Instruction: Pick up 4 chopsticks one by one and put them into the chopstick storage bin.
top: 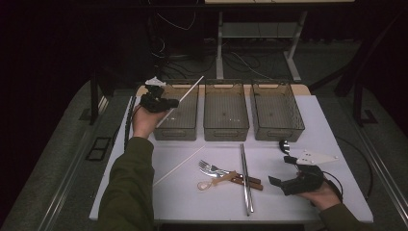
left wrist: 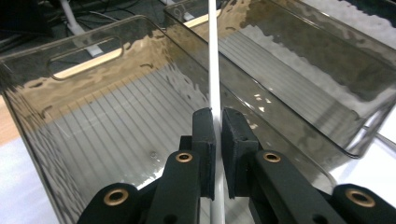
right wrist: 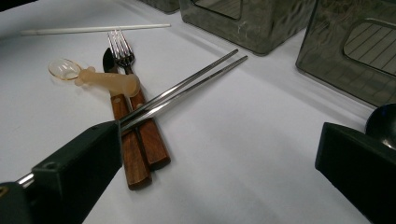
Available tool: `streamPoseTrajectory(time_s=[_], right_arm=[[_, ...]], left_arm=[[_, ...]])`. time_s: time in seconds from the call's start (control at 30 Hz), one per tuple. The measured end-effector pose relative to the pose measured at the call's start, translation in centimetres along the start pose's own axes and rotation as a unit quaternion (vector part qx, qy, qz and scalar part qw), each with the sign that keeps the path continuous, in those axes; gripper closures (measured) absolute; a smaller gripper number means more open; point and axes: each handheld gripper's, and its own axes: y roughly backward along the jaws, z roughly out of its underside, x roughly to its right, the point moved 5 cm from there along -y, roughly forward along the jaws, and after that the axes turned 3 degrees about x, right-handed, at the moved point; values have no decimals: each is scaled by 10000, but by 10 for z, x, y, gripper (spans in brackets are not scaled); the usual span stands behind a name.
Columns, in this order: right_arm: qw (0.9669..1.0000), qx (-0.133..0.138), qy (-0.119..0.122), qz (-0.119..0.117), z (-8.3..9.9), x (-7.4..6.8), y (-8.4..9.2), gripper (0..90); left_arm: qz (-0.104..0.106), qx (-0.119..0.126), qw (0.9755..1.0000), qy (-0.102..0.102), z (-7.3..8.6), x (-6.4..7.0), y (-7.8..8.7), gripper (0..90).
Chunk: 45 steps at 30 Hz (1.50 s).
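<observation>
Bins [top: 226,113] come first, three smoky ones, all looking empty so far, so sorting has barely started. Left gripper [left wrist: 218,140] is clamped on a white chopstick [left wrist: 214,60], holding it over the bin right below its jaws. Its twin [top: 179,166] lies back on the table, like the steel chopsticks [right wrist: 187,91], fork [right wrist: 122,53] and knife [right wrist: 108,58] ahead of the right gripper [right wrist: 219,154], whose jaws gape wide on nothing.
</observation>
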Motion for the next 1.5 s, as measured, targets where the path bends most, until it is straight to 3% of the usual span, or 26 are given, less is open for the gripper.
streamPoseTrajectory(time_s=[0.13, 0.33, 0.77, 0.9, 0.97, 1.07, 1.17, 1.27, 1.5], right_arm=[[10000, -6, -18, -2, 0, 0, 0, 8], [10000, -9, -15, 7, 0, 0, 0, 8], [10000, 9, -6, 10, 0, 0, 0, 8], [10000, 9, -10, 8, 0, 0, 0, 8], [10000, 9, -10, 7, 0, 0, 0, 8], [10000, 19, -8, 7, 0, 0, 1, 8], [10000, 23, -11, 5, 0, 0, 1, 8], [10000, 18, -8, 2, 0, 0, 0, 8], [10000, 24, -6, 16, 0, 0, 1, 8]], left_arm=[[-90, 9, 9999, 76, 0, -8, -3, 842], [-217, -210, 9995, 134, 11, -17, -9, 842], [-293, -511, 9979, 267, 32, -21, -23, 841], [-330, -640, 9972, 201, 33, -20, -26, 838], [-418, -572, 9971, 281, 32, -21, -26, 829], [-452, -423, 9973, 405, 30, -23, -23, 747], [-445, -356, 9977, 371, 28, -23, -19, 694], [-379, -227, 9981, 426, 27, -21, -15, 629], [-174, -111, 9993, 319, 25, -11, -4, 524]])
